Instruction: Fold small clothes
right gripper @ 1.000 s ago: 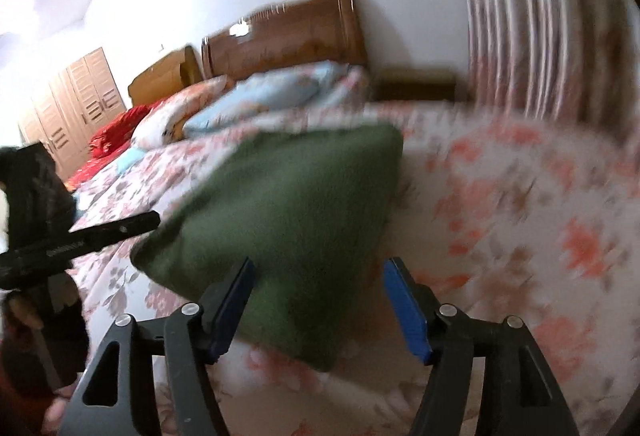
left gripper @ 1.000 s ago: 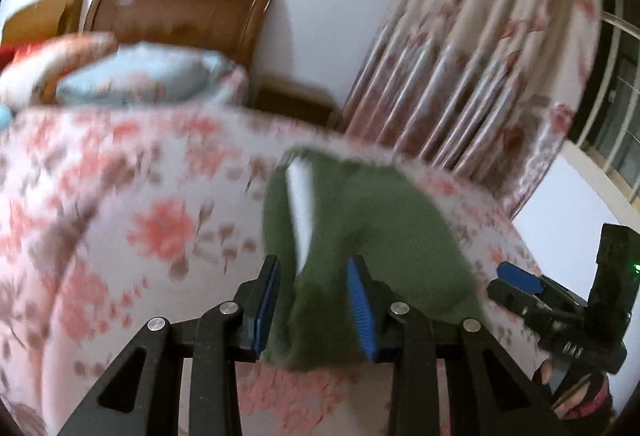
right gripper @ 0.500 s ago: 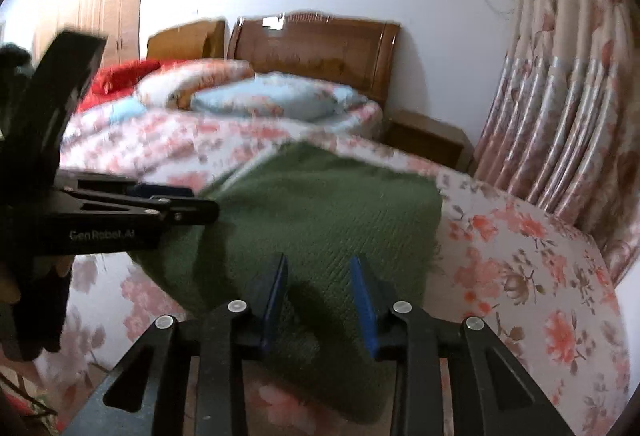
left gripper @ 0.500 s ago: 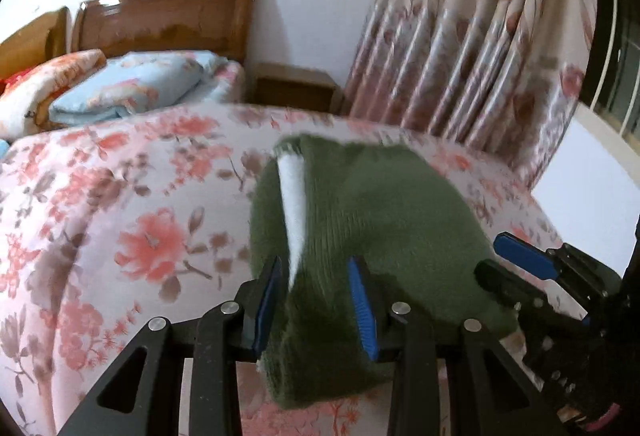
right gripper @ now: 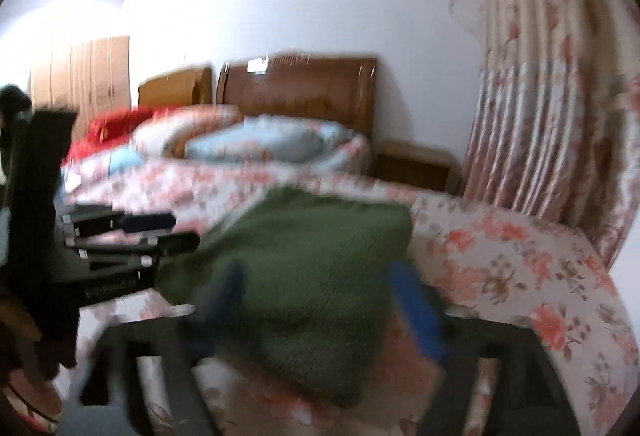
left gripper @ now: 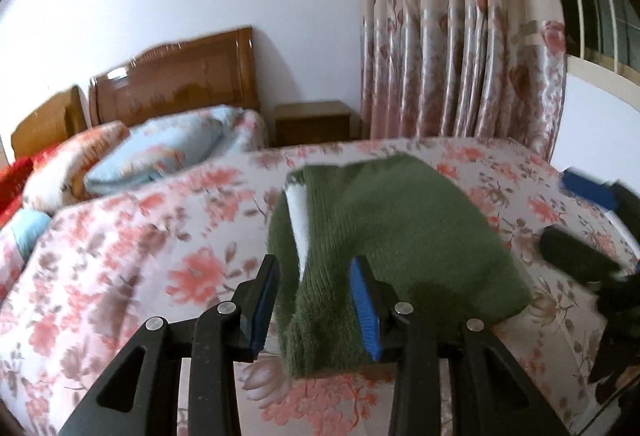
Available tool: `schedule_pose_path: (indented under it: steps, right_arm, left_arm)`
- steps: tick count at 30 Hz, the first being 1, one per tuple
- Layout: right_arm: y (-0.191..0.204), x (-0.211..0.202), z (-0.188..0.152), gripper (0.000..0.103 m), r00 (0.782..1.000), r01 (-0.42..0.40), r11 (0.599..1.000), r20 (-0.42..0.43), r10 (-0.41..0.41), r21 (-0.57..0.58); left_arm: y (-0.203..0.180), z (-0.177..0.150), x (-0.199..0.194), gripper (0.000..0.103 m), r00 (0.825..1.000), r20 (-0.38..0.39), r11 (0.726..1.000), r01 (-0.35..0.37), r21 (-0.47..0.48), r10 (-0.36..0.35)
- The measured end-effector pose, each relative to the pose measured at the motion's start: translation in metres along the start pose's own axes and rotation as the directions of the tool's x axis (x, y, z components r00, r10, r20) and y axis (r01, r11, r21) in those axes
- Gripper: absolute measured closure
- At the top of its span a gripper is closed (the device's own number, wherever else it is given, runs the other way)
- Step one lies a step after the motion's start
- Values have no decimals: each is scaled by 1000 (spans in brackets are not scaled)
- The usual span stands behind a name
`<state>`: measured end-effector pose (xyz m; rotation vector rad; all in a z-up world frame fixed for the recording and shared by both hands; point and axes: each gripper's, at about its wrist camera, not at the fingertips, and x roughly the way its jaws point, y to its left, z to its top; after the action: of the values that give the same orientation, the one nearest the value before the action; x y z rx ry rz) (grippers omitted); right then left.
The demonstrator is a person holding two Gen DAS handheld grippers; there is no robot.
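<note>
Your left gripper (left gripper: 314, 290) jaws straddle one folded green sweater's (left gripper: 400, 236) near edge, parted; your right gripper (right gripper: 320, 300) gapes wide.

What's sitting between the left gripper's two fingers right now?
In the left wrist view, the near end of the green knit garment lies between the left gripper's blue-padded fingers, its white strip running just ahead. Whether the pads press it is unclear.
</note>
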<state>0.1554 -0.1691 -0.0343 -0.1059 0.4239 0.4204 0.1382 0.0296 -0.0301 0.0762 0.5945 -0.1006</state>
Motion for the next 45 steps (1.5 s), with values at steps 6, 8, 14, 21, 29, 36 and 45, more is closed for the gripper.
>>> schedule_pose_path:
  steps: [6,8,14,21,29,36,45]
  right_arm:
    - [6,-56,18,0,977,98,995,192,-94,-10]
    - [7,-71,22,0,959,139,990,251,-134,-2]
    - [9,-79,26,0,969,148,988,194,-152,35]
    - [-1,-82,6,0,978,150,979,126,-168,141]
    - [19,-69,-40,0,992,128,981,-28,-125,143]
    - [42,-58,-63,0,992,113,991,-68,-108,69]
    - [40,-62,-58,0,991,133,986,-44,-129,97]
  left_arm:
    - [1,9,-32,64,996,87,999,-31,-27,33]
    - [1,14,-43,58,992,116,999,-40,-33,43]
    - [0,16,-74,29,964,214,986,-149,-69,161]
    - [1,5,-70,20,974,152,984,-155,-91,168]
    - [-15,-35,-56,20,987,58,988,-149,-51,151]
    - [-21,-53,-61,20,986,67,987,-146,-65,150]
    - [-17,-53,-62,20,987,70,987,-139,-79,144]
